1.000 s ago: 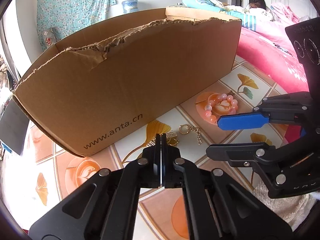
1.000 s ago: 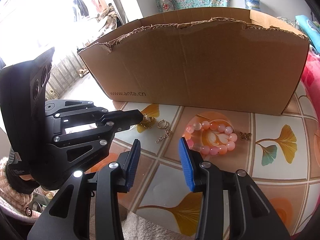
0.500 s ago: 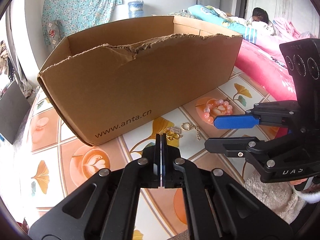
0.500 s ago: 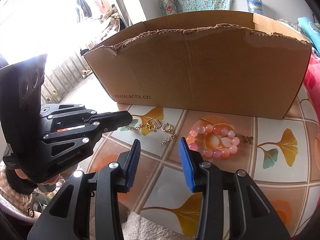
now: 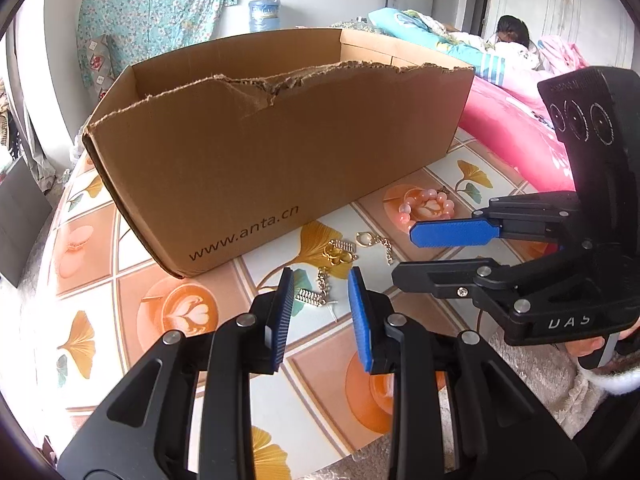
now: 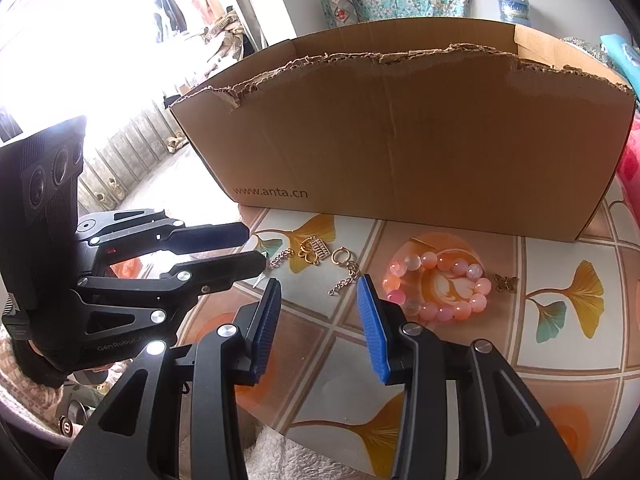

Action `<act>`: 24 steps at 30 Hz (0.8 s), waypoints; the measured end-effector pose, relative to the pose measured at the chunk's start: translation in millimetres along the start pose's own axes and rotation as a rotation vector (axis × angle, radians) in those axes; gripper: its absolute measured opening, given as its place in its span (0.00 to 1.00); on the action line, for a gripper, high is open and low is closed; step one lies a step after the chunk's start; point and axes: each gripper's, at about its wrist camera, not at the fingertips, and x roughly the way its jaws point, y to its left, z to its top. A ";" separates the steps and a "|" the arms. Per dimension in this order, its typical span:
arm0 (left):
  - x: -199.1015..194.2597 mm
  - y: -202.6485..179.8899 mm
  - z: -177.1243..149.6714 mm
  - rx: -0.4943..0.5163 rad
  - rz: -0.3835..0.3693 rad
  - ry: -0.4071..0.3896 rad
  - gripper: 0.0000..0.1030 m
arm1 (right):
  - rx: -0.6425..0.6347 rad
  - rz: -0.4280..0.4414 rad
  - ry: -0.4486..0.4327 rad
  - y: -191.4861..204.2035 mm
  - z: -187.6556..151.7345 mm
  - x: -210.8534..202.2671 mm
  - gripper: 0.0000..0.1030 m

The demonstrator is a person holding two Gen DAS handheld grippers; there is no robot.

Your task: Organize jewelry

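the cardboard box [image 5: 280,152] stands at the far side of the table [image 5: 80,292], its torn rim up and open; in the left wrist view it now sits lower and farther off than a second ago, so more of its inside shows. the right gripper [image 6: 318,292] is as before, jaws held at a middling gap with nothing between them, hovering near the pink bead bracelet [image 6: 436,286], which lies flat on the tabletop in front of the box, with a small butterfly charm [image 6: 506,282] just to its right. the left gripper [image 5: 320,280], clamped shut a second ago, is now opening its jaws; between and just beyond the blue pads lies a gold chain [image 5: 320,284] on the table, not pressed by them. earlier this chain hung from the shut tips near the box; now it lies spread on the cloth, its gold charms [image 5: 340,252] near the box wall. a second, shorter gold chain with a ring [image 5: 374,242] lies between that and the bracelet, unmoved.
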 end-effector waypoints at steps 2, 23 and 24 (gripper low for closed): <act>3.3 -1.3 -2.8 0.012 0.014 0.013 0.26 | -0.001 0.000 -0.001 1.3 0.7 1.2 0.38; -21.7 27.8 -10.2 -0.108 0.051 -0.102 0.00 | -0.047 -0.029 -0.035 28.4 10.2 -5.9 0.38; -24.1 28.7 -9.1 -0.111 0.058 -0.114 0.00 | -0.053 -0.028 -0.036 29.8 11.5 -4.9 0.38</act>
